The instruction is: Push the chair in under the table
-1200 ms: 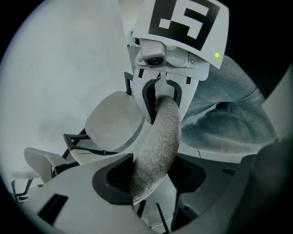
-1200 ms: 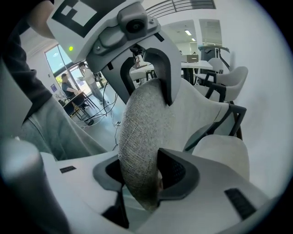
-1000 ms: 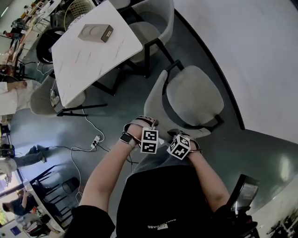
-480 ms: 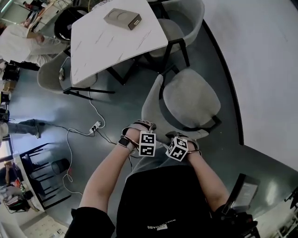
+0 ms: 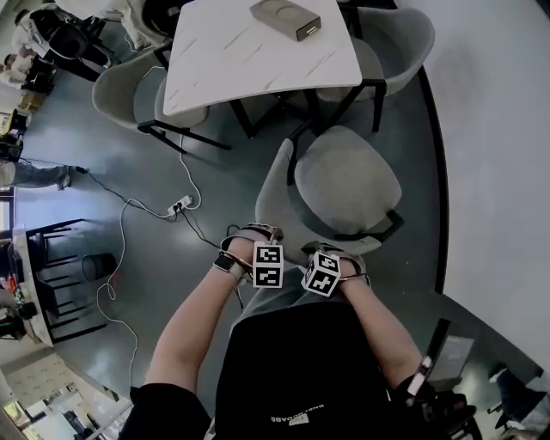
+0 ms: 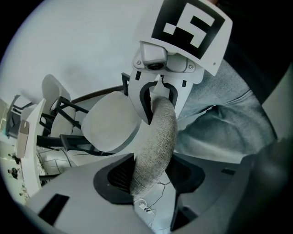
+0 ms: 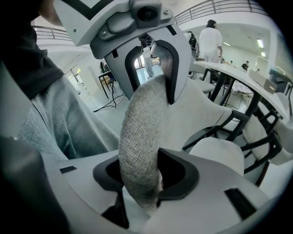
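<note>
chair [image 5: 344, 182] stands right in front of the person, backrest [image 5: 273, 193] toward them, seat facing the table [image 5: 258, 64]; left gripper [image 5: 260, 245] & right gripper [image 5: 332, 256] both sit on the backrest's top rim, side by side, near each other; in each gripper view the padded rim runs btwn the jaws w/ the dark pads pressed on both its faces, so each gripper pinches the backrest; backrest is a curved shell in coarse grey woven fabric w/ a thick rounded edge; seat is a rounded grey cushion; frame & legs are thin black metal; table top is white w/ faint marble veins, on black legs; chair's front is near the table edge, seat out in the open, not under the top; a grey box [image 5: 285, 19] lies on the top
</note>
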A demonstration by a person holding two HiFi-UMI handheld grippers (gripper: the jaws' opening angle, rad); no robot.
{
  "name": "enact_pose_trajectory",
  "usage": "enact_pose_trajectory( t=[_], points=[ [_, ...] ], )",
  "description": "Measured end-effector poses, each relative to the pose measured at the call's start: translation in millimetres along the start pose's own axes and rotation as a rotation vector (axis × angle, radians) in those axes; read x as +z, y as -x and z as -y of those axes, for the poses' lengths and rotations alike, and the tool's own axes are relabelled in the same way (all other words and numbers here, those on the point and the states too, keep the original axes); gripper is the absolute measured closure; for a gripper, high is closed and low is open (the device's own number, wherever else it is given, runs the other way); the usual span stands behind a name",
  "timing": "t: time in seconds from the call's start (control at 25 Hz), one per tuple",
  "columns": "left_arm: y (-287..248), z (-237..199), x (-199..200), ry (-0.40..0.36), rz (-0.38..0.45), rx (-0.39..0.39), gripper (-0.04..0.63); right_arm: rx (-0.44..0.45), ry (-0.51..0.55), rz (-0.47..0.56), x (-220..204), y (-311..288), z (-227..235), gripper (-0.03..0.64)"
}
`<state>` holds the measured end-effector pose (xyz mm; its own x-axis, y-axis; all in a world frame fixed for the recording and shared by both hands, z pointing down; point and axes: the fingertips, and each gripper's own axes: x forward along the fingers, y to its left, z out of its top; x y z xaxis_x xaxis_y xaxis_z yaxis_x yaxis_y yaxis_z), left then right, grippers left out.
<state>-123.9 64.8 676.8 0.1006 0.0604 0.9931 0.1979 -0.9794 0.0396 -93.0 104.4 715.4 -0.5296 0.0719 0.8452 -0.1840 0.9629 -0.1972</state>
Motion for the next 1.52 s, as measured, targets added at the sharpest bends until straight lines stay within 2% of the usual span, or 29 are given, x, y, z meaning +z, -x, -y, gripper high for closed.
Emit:
enact_pose_trajectory(
  t=[0.28,0.56,0.84,0.96,1.08,1.2,1.4,1.48,1.52],
  points=[
    [3,12,-31,0.136,0.029,0.014,0.388,0.060,0.122,-0.041,22,-16,-4,0.448],
    [2,18,-53,0.245,0.036,-0.006,0.394,0.111,0.266,-0.084,34,-34,1,0.448],
    [2,25,-81,0.325,0.026,-0.020,0.397,0.162,0.374,-0.102,55,-51,-3,0.446],
    [8,29,-87,0.327,0.032,-0.013,0.397,0.172,0.408,-0.108,62,-52,-6,0.443],
    [12,31,-91,0.266,0.030,-0.036,0.397,0.198,0.420,-0.114,67,-50,-10,0.436],
    [13,26,-98,0.150,0.030,-0.091,0.397,0.199,0.413,-0.120,72,-52,-6,0.431],
    [7,26,-119,-0.099,0.120,-0.132,0.396,0.173,0.417,-0.143,67,-56,-6,0.423],
    [-2,15,-144,-0.207,0.081,-0.112,0.386,0.149,0.381,-0.137,65,-56,0,0.397],
    [-9,10,-158,-0.266,0.042,-0.098,0.360,0.139,0.353,-0.132,65,-55,3,0.378]
  ],
)
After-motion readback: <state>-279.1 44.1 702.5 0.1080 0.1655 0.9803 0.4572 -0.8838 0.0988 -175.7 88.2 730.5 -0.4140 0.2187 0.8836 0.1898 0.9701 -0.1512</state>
